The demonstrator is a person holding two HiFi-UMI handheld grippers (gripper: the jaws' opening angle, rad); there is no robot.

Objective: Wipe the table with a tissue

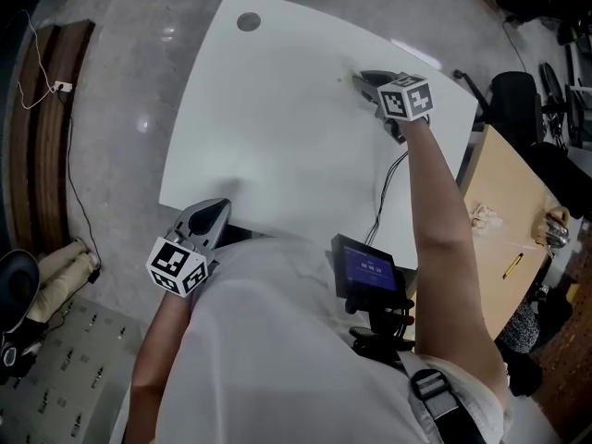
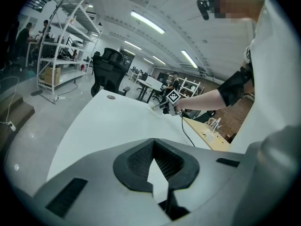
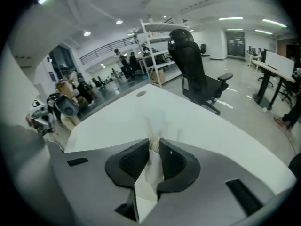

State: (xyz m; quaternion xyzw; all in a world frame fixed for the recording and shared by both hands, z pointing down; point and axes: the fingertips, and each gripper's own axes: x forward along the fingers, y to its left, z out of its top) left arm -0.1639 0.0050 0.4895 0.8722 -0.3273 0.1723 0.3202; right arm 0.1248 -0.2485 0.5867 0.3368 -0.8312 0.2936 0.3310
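Tissue (image 3: 149,168), soft, light and easily torn, is pinched bunched between the right gripper (image 1: 363,80) fingers, at the desk's (image 1: 277,128) upper right. The left gripper (image 1: 220,213) fingers are pressed together, empty, lower left.

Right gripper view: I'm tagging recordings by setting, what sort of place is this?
Probably an open-plan office or lab: black office chair, metal shelving and ceiling strip lights beyond the white table.
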